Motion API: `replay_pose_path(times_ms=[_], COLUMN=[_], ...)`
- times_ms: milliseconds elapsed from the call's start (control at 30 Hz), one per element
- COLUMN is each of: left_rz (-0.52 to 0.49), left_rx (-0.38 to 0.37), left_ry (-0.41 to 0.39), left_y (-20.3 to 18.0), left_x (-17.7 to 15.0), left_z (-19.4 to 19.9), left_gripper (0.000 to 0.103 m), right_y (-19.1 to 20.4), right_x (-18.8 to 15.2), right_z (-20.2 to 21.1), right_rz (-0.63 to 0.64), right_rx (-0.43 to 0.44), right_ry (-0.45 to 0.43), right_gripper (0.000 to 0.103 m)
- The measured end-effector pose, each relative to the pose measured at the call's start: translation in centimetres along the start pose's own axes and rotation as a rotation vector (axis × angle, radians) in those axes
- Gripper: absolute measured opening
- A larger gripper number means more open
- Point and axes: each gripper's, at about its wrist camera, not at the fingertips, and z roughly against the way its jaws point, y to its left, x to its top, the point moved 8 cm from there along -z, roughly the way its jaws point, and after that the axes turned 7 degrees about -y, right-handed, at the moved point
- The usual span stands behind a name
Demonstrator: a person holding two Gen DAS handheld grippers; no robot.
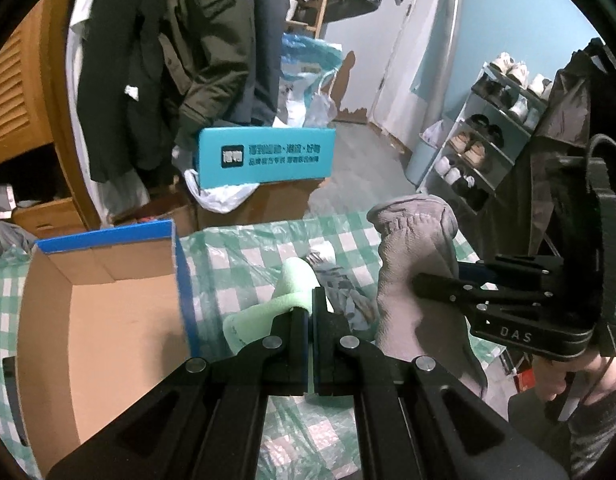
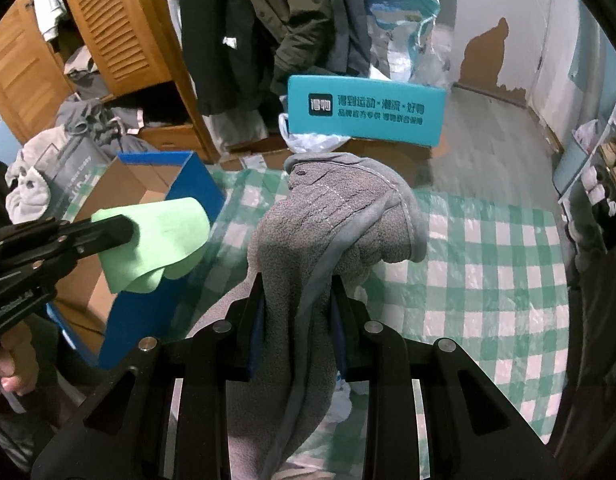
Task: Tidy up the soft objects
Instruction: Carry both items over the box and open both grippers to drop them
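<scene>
Your left tool [image 1: 310, 312] is pinched fully closed on a pale green cloth [image 2: 163, 240], and your right tool [image 2: 297, 300] has its jaws closed to a narrow gap around a thick grey fleece garment [image 2: 332, 224] — both pieces hang clear of the table [image 2: 488, 264], which wears a green-and-white checked cover. To the left sits an open cardboard box [image 1: 107, 320] with blue outer walls; the part of its brown inside that you can see holds nothing. The green cloth hangs at the box's right wall (over the rim or just beside it, the views don't settle). A small crumpled grey-blue cloth [image 1: 348, 300] lies on the table between the two tools. Far off, a teal box [image 2: 366, 110] rests on brown cartons.
</scene>
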Motion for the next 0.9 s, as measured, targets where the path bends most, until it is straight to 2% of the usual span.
replay_pose_path(times_ms=[333, 900], left_rz=[0.023, 0.092], left_rx=[0.01, 0.089], left_ry=[-0.06, -0.135], left_y=[2.0, 8.5], left_x=[1.1, 1.6], left_z=[3.6, 8.6], left_gripper=[0.001, 0.001], right_y=[2.7, 12.2], right_x=[1.6, 4.6], right_z=[0.4, -1.6], right_rz=[0.02, 0.13], right_rx=[0.035, 0.116], right_ry=[-0.016, -0.013], right_gripper=[0.026, 0.026])
